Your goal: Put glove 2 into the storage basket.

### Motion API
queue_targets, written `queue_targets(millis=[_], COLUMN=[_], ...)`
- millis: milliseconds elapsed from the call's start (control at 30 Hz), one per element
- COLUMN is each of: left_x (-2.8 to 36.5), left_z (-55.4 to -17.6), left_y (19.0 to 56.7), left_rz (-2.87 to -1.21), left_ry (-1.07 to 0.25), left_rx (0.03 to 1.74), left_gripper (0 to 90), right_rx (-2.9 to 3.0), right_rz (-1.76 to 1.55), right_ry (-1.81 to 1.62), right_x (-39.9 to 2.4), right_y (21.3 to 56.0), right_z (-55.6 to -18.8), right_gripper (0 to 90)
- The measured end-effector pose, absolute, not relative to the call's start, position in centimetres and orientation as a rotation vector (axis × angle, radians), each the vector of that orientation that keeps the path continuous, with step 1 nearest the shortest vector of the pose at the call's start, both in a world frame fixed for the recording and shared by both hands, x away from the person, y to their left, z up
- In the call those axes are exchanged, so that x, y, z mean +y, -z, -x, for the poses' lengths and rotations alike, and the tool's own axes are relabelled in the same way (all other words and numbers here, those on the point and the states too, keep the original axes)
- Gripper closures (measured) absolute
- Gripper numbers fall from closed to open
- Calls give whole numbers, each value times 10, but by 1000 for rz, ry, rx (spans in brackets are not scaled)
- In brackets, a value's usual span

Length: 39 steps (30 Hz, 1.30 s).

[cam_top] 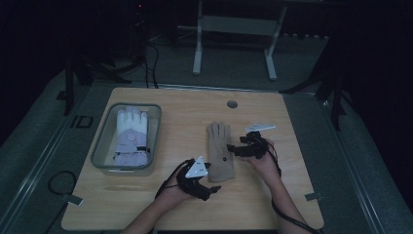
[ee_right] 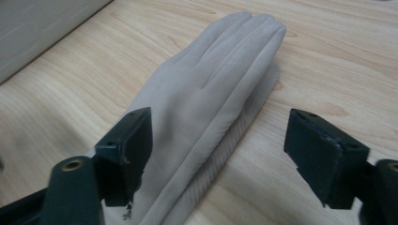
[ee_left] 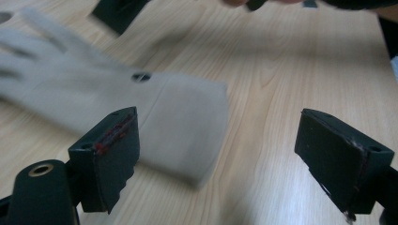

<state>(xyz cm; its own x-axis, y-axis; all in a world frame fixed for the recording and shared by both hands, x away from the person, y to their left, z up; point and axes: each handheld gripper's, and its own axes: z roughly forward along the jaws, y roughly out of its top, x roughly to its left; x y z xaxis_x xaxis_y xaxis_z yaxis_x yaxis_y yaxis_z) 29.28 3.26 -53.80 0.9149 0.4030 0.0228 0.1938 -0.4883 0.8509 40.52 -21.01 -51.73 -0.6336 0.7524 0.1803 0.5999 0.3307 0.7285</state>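
A beige glove (cam_top: 220, 151) lies flat in the middle of the wooden table (cam_top: 292, 195), fingers pointing away from the person. My left gripper (cam_top: 213, 188) hovers at the glove's cuff end, near its lower left corner. In the left gripper view its jaws stand wide apart (ee_left: 220, 150), with the cuff of the glove (ee_left: 178, 122) just ahead of them and nothing pinched. My right gripper (cam_top: 234, 150) sits at the glove's right edge. Its open jaws (ee_right: 225, 150) straddle the side of the glove (ee_right: 206, 93), and the pads are not pressing on it.
A grey bin (cam_top: 104, 146) stands at the table's left and holds a white and lilac glove (cam_top: 130, 134). A round cable hole (cam_top: 232, 104) sits near the table's far edge. Bare wood stretches along the front edge and to the right of the hands.
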Motion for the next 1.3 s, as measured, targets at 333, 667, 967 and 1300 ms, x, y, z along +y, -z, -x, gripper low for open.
queue_targets(millis=[333,667,967,1300], left_x=[6,8,5,3], left_z=[-309,-323,-325,-325], left_y=[545,561,562,560], left_rz=[-2205,-2276,-2305,-2328], left_ry=[-277,-229,-257,-260], left_rx=[345,353,345,336], left_gripper=[211,379,421,419], right_rx=[2398,2462,2543,2482], right_rz=[-1324,-1382,-1372,-1193], right_ry=[-1182,-1122,-1200,-1026], right_x=[-189,-181,-178,-160], right_y=[529,546,550,536], right_z=[-431,-440,-438,-425], right_gripper=[272,319,660,731])
